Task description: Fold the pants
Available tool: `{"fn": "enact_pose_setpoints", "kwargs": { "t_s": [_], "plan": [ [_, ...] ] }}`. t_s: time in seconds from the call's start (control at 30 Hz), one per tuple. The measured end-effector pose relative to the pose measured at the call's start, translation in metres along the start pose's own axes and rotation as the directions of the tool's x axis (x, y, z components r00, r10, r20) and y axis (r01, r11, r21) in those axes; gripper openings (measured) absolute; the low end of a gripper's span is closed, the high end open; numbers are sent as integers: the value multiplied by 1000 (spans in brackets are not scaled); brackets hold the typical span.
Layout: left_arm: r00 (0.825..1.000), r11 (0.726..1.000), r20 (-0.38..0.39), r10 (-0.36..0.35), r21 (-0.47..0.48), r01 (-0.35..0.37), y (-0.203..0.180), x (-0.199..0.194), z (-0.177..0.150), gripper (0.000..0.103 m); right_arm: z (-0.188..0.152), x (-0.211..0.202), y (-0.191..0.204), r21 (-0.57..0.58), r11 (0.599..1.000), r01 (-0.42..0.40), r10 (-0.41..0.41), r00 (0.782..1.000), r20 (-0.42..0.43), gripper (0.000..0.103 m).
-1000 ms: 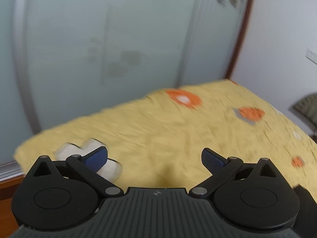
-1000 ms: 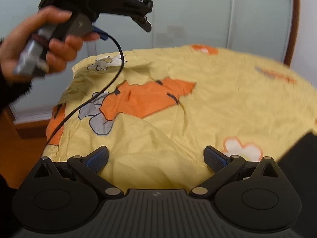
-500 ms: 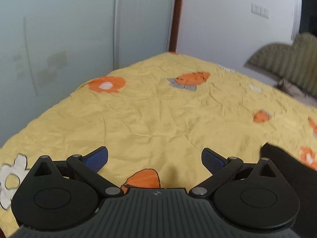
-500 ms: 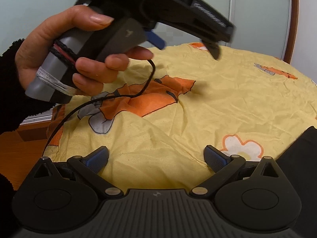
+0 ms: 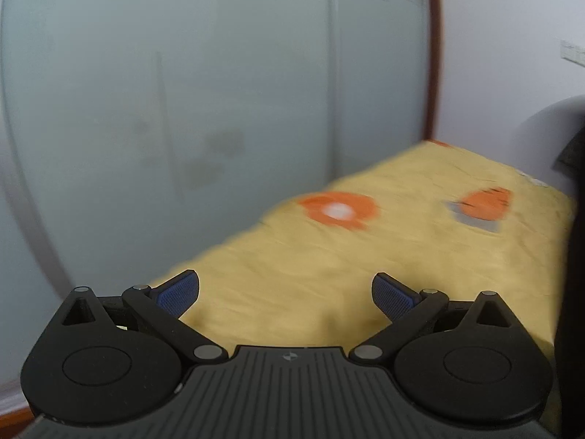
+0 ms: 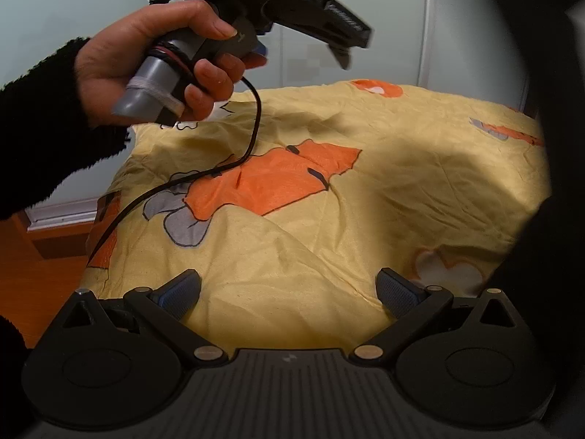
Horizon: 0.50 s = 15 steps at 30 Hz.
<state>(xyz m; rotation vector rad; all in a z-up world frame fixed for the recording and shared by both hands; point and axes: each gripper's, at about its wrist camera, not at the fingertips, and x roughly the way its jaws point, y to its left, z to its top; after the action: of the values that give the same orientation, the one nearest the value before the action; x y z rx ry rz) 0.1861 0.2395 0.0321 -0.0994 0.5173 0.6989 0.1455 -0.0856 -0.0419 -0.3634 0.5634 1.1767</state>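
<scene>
Two grippers are up over a bed covered in a yellow sheet with orange and grey cartoon prints. The right gripper sits low over the rumpled near end of the sheet, its blue-padded fingers spread wide with nothing between them. The pants, a dark mass of cloth, lie at the right edge of that view, just beside the gripper's right finger and apart from it; how they are laid out cannot be told, since only an edge shows.

The left gripper is raised above the bed, held by a hand in a black fuzzy sleeve, with a black cable trailing down onto the sheet. Its own view, blurred, shows its fingers wide apart and empty, facing the far side of the bed and a pale frosted panel. A dark shape, probably the pants, fills that view's right edge, well clear of the fingers.
</scene>
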Motion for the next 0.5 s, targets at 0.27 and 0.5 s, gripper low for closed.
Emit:
{"fn": "enact_pose_setpoints", "kwargs": {
  "t_s": [0.27, 0.5],
  "plan": [
    [993, 993, 4, 115, -7, -115, 6, 31, -5, 101, 0, -2, -2, 0, 1000, -4, 4, 1000, 0, 103],
    [970, 965, 59, 234, 109, -239, -35, 48, -8, 102, 0, -1, -1, 0, 1000, -4, 4, 1000, 0, 103]
  ]
}}
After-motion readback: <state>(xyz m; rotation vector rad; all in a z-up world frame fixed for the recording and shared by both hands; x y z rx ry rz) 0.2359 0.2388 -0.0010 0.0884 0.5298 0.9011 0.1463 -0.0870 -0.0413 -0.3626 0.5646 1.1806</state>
